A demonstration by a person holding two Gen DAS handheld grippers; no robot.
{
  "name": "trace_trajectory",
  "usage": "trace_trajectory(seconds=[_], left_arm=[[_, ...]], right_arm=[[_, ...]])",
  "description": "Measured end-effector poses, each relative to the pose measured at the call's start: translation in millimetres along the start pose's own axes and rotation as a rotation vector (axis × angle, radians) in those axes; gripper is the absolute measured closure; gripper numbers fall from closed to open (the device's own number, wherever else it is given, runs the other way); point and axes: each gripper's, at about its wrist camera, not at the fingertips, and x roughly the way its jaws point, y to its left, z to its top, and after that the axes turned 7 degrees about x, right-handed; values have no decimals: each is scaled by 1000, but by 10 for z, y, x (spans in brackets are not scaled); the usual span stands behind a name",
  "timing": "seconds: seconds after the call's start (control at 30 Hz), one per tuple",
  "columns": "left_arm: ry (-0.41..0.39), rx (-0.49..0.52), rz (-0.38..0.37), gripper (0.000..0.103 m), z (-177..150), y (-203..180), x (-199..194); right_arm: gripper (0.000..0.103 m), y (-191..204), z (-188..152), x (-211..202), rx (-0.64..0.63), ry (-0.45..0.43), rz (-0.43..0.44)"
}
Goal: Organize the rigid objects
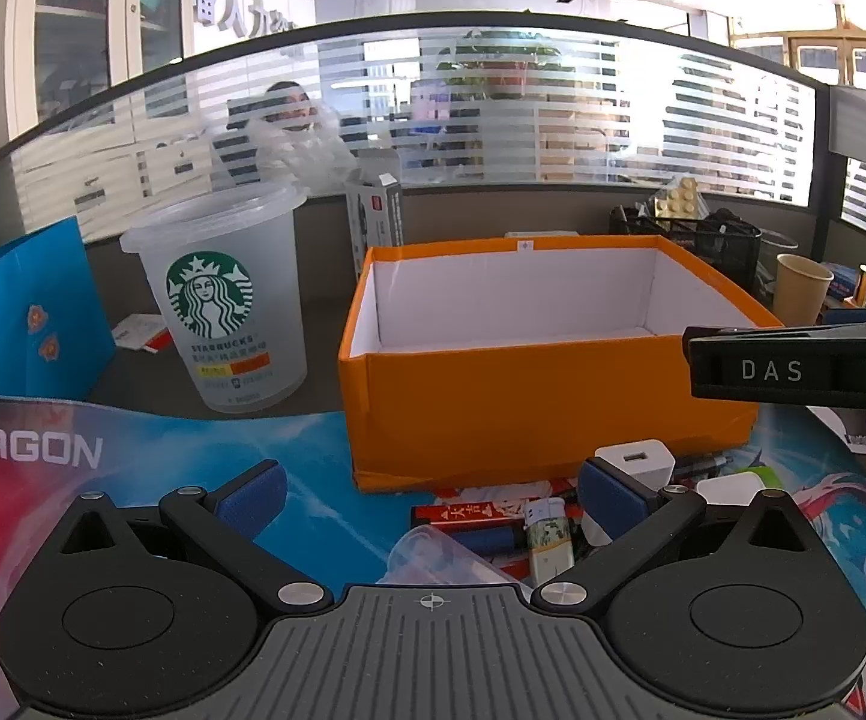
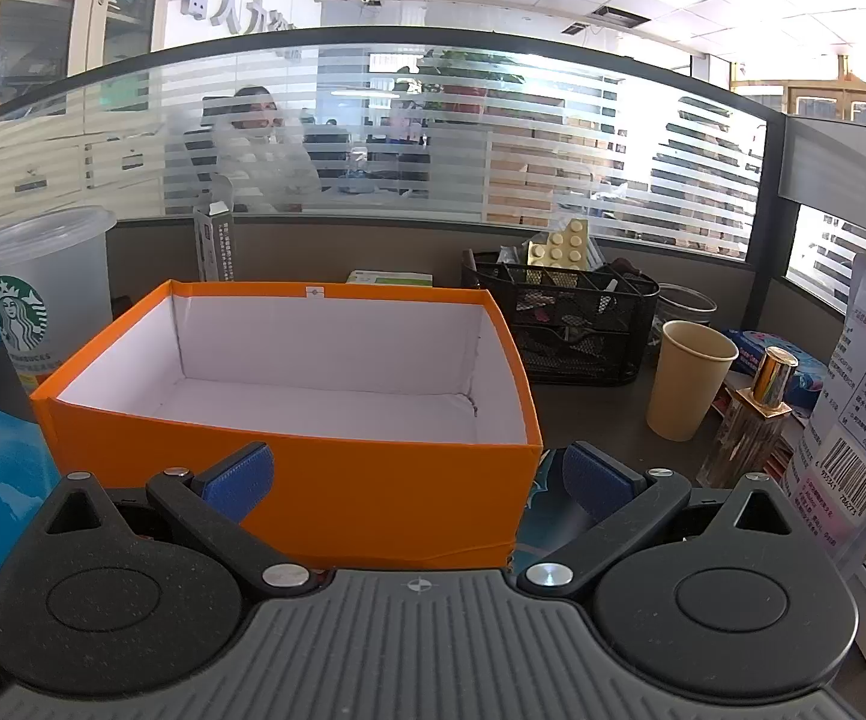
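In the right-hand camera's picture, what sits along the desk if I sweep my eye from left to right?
Starbucks cup → orange box → black mesh organizer → tan paper cup → gold-capped bottle → barcoded pouch.

Orange box (image 2: pixel 288 480): smooth cardboard, matt white paper lining; frosted plastic cup (image 1: pixel 222 300); matt paper cup (image 2: pixel 688 384); black wire-mesh metal organiser (image 2: pixel 577 324); glossy printed mat (image 1: pixel 42 468).

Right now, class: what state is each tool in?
Left tool: open, holding nothing.
Right tool: open, holding nothing.
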Motion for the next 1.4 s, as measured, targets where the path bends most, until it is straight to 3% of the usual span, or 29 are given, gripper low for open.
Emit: trace_trajectory(seconds=[1.4], left_arm=[[33, -11, -1, 0, -61, 91, 46]], right_arm=[[0, 17, -21, 58, -13, 23, 0]])
